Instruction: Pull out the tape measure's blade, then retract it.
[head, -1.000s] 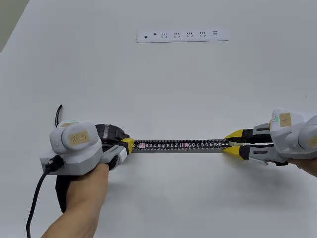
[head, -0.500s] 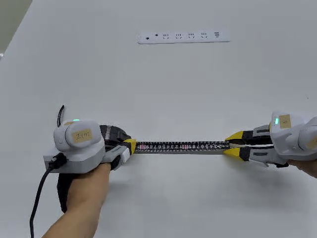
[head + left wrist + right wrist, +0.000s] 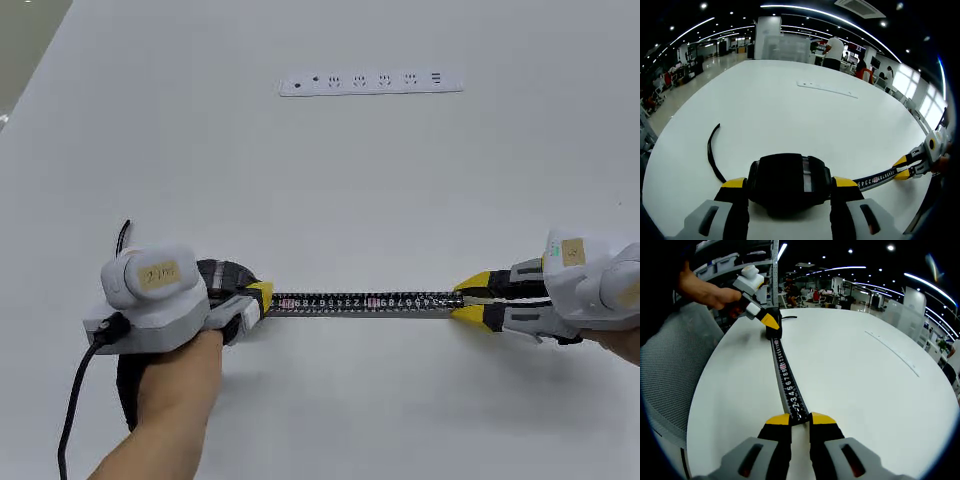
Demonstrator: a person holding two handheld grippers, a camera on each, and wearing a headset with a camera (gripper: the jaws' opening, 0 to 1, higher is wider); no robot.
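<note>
Now: left gripper (image 3: 257, 299) clenches tape measure case (image 3: 789, 177); right gripper (image 3: 467, 299) pinches blade (image 3: 787, 385) tip; blade stretches between them over white table (image 3: 350, 180)

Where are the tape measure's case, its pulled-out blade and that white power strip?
case (image 3: 790, 181): left gripper view, the black front face between the jaws.
blade (image 3: 370, 300): head view, the middle of the numbered strip.
power strip (image 3: 370, 82): head view, the middle of its top face.

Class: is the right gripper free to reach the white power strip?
Probably not yet: the right gripper is shut on the black tape measure blade, though nothing stands between it and the white power strip.
</note>
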